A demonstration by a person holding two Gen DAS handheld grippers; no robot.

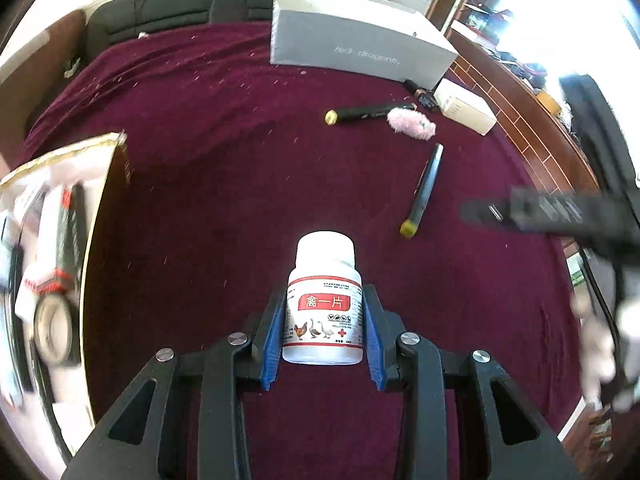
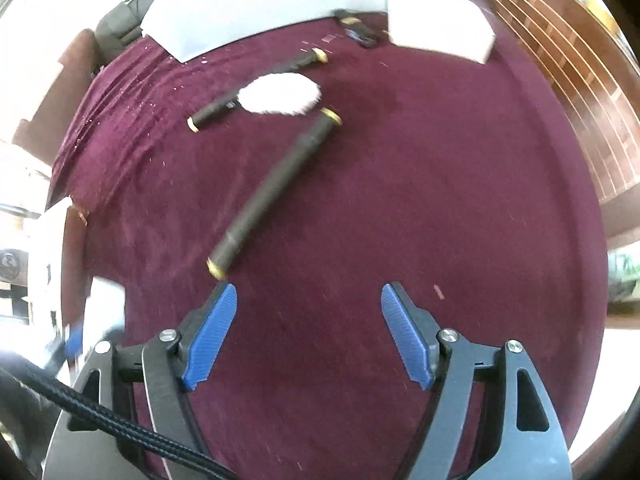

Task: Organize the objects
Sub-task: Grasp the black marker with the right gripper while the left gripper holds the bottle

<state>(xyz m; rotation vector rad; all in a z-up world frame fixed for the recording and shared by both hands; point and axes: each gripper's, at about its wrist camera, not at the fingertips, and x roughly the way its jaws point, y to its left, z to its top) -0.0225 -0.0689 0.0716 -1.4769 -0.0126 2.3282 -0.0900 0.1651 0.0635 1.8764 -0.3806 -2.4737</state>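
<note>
My left gripper (image 1: 325, 296) is shut on a white pill bottle (image 1: 325, 264) with a red label, its blue pads pressing both sides, held above the maroon cloth (image 1: 224, 200). To its left stands an open cardboard box (image 1: 102, 216) with several blurred items inside. My right gripper (image 2: 308, 292) is open over bare cloth with nothing between its fingers. Just beyond its left fingertip lies a black pen with yellow ends (image 2: 272, 192), also seen from the left wrist (image 1: 424, 188). A second black pen (image 2: 216, 114) lies farther off, partly under a pink fluffy piece (image 2: 280, 94).
A long grey box (image 1: 352, 40) lies at the far side of the cloth, and a small white box (image 1: 464, 106) sits to its right with a small dark item (image 1: 420, 94) beside it. A wooden, brick-patterned edge (image 2: 580, 92) borders the right side. A black cushion (image 1: 160, 12) lies behind.
</note>
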